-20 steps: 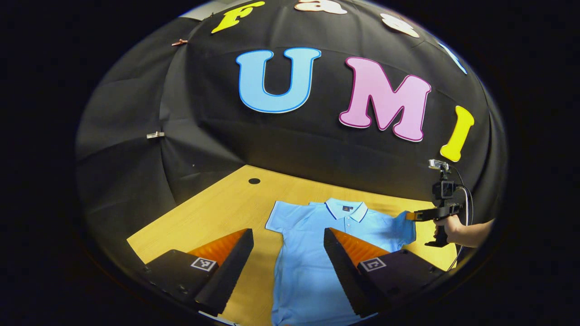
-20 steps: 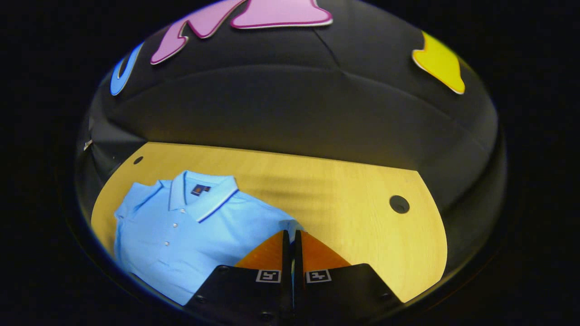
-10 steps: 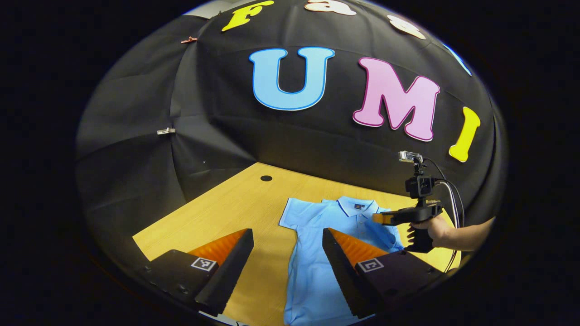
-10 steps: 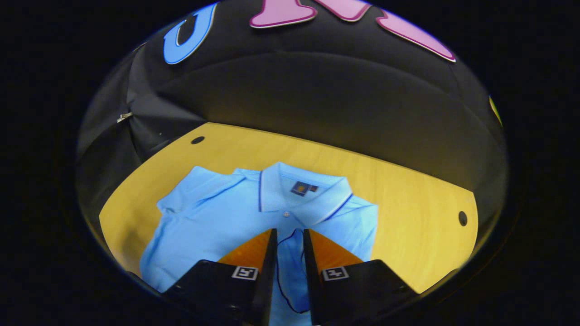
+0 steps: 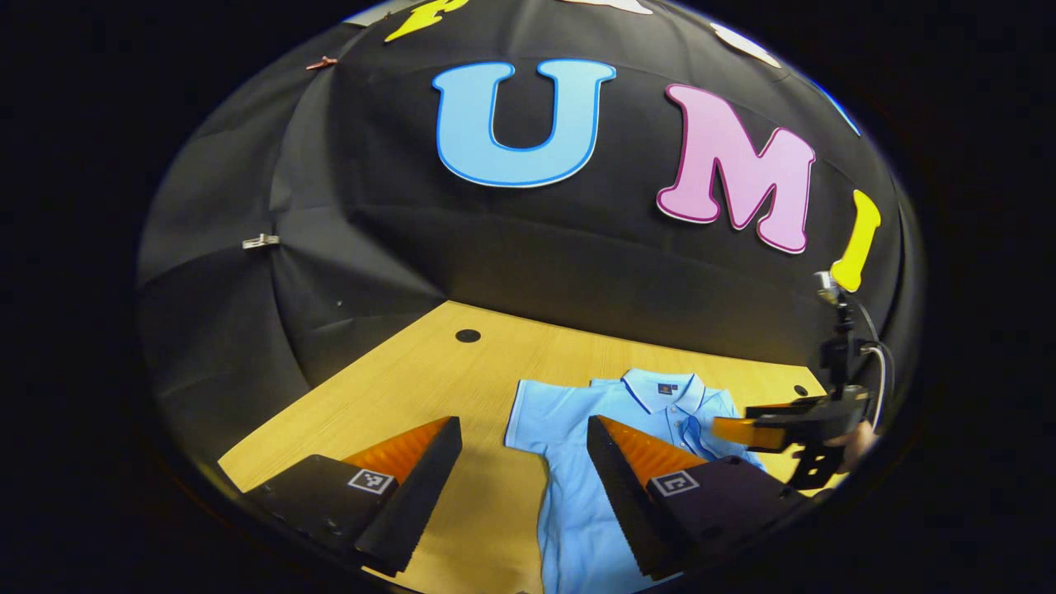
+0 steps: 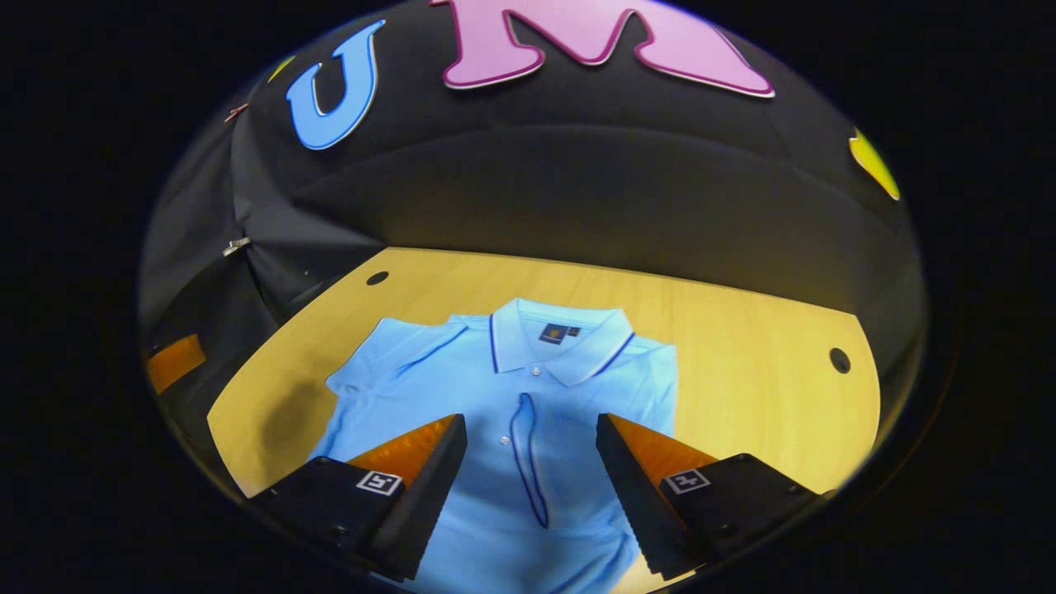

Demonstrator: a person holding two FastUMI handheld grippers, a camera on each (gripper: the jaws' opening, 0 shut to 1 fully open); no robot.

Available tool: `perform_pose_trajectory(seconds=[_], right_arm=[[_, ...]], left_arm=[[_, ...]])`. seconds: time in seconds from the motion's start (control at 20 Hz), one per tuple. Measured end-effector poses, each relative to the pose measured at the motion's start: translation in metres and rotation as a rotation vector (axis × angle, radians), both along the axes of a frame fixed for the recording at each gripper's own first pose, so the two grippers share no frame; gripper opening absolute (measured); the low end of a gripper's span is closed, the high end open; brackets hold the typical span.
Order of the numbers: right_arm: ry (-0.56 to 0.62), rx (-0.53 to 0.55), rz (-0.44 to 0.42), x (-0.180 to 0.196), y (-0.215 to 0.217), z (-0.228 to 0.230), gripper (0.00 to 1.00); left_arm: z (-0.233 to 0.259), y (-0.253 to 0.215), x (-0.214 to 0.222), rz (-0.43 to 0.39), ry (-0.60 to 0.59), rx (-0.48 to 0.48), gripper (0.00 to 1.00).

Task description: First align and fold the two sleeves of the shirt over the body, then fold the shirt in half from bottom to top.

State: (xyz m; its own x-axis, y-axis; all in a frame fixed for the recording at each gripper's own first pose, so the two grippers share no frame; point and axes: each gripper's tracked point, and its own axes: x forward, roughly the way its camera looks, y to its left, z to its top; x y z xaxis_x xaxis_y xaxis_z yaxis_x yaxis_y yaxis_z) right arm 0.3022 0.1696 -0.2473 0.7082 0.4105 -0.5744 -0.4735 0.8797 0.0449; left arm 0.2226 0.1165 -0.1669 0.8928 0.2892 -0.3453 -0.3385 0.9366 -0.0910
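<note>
In the left gripper view we see the left hand-held gripper [image 5: 520,462] with its jaws spread wide and nothing between them, held above the near part of the tabletop [image 5: 396,388]. Between and beyond its fingers lies the light blue shirt [image 5: 577,487], flat on the wood with its collar [image 5: 660,389] toward the far wall. One sleeve [image 5: 532,412] is spread out to the left. To the right, the right hand-held gripper [image 5: 726,431] hangs just over the shirt's right shoulder.

In the right gripper view we see the right hand-held gripper [image 6: 532,470] with its jaws likewise wide apart and empty, poised over the chest of the shirt [image 6: 495,396]. The folded sleeve [image 6: 532,462] lies over the body, its dark-trimmed edge running down the middle below the collar [image 6: 561,342]. The spread sleeve [image 6: 379,363] reaches out to the left on the tabletop [image 6: 742,355]. At the far left edge we see part of the left hand-held gripper [image 6: 173,363], well apart from the shirt. Two round holes [image 6: 840,360] sit in the wood, one near each far corner. The black cloth wall [image 6: 577,190] stands behind.
</note>
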Motion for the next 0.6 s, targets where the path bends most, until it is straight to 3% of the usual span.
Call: perform_pose_trajectory(seconds=[0.3, 0.45, 0.6], right_arm=[[0.034, 0.006, -0.088, -0.033, -0.077, 0.012, 0.98], [0.04, 0.009, -0.132, -0.055, -0.112, 0.016, 0.99], [0.045, -0.007, -0.195, -0.078, -0.148, 0.008, 0.98]], left_arm=[[-0.058, 0.02, 0.097, -0.095, 0.082, -0.01, 0.97], [-0.089, 0.033, 0.142, -0.098, 0.118, -0.049, 0.97], [-0.129, 0.056, 0.171, -0.049, 0.183, -0.093, 0.97]])
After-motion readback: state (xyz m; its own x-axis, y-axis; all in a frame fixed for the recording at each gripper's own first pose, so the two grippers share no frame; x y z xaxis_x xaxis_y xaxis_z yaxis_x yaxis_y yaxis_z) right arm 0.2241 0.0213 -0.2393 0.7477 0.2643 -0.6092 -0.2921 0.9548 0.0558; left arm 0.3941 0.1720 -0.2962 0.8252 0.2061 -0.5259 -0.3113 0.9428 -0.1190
